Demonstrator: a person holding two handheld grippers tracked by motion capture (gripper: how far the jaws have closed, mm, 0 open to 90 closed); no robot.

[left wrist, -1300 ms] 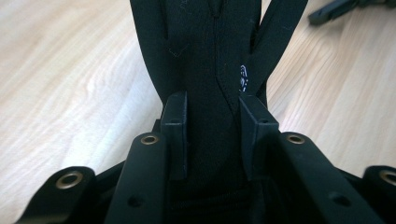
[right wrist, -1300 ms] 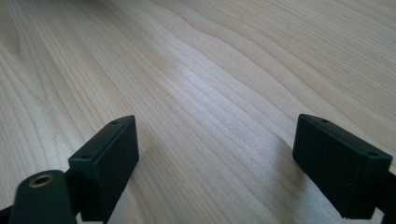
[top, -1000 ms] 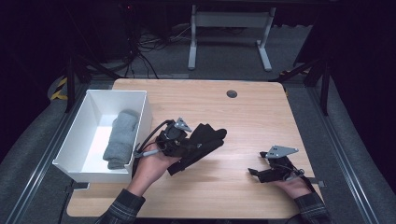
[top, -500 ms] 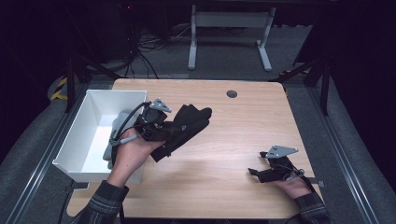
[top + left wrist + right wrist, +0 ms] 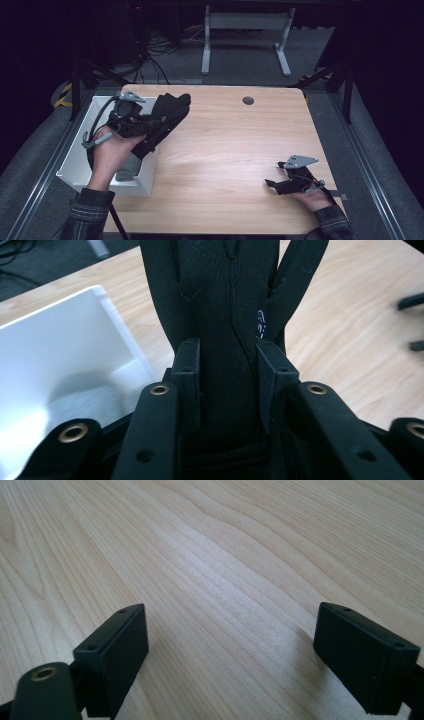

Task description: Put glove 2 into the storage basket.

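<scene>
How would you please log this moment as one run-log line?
left gripper: shut on black glove, above white bin edge | right gripper: open, empty, low over table | bin: grey cloth

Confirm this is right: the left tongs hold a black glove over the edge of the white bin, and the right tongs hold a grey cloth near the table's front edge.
Not quite. The right tongs hold nothing; the right gripper view shows them open over bare table. The rest stands: the left tongs hold the black glove over the white bin.

Light wooden table (image 5: 230,150) at frame centre, round dark grommet (image 5: 248,100) near its far edge; white bin (image 5: 82,167) standing at its left edge, grey cloth (image 5: 129,167) inside.
</scene>
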